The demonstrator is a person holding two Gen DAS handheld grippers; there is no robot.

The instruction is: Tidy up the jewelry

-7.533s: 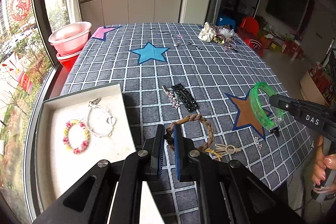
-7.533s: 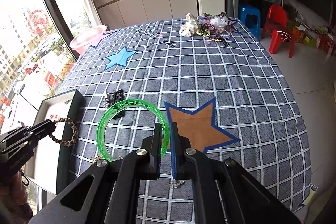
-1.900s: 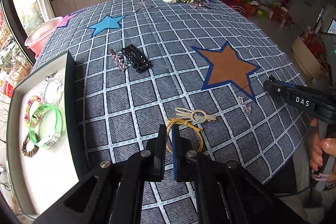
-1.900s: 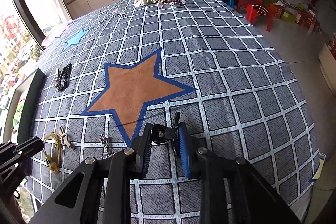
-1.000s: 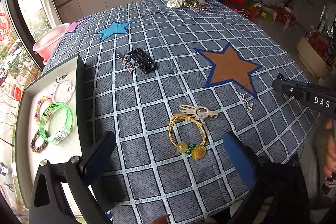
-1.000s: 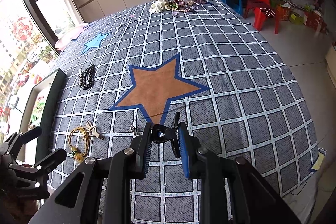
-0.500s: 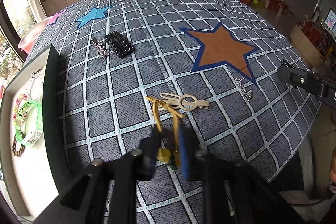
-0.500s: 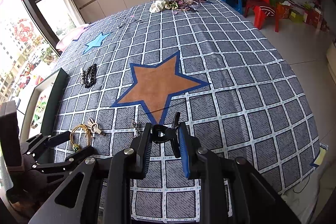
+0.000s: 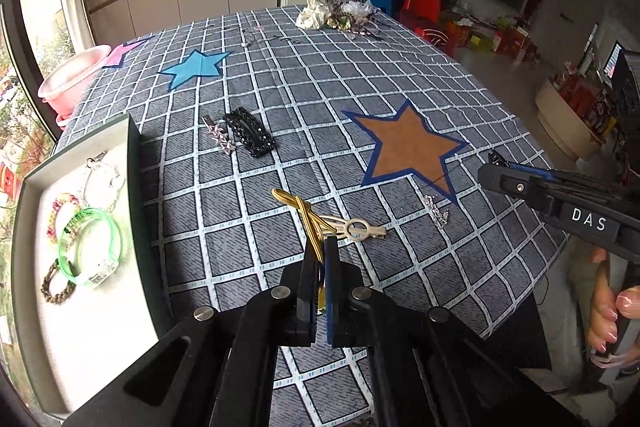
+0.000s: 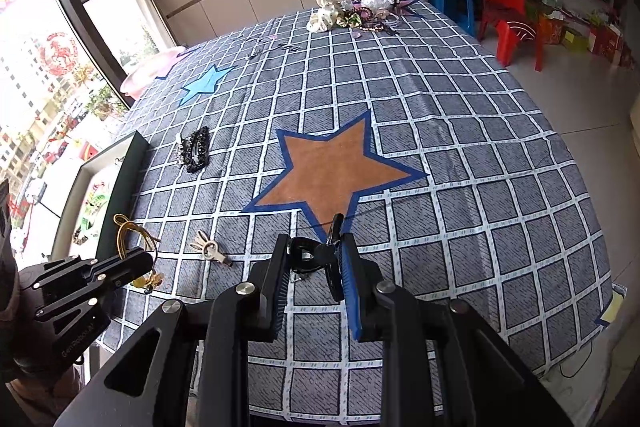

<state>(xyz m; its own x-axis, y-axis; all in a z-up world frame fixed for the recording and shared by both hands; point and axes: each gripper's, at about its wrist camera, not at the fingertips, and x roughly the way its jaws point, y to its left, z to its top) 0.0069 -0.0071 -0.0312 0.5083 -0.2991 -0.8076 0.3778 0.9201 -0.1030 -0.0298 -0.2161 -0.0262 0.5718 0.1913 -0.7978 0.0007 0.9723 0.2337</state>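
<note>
From the white-lined tray [image 9: 24,187] at the table's left edge, where a clear green bangle [image 9: 90,247], a braided brown band [image 9: 58,289] and beaded bracelets lie, I work rightward. My left claw [image 9: 320,259] is pinched shut on the yellow elastic hair tie [image 9: 308,217], its cords pulled taut just right of the tray, beside a cream plastic clip [image 9: 356,229]. Next, I judge, comes a carry left into the tray. Farthest from the tray, my right claw [image 10: 314,259] grips a small black clip [image 10: 316,253].
</note>
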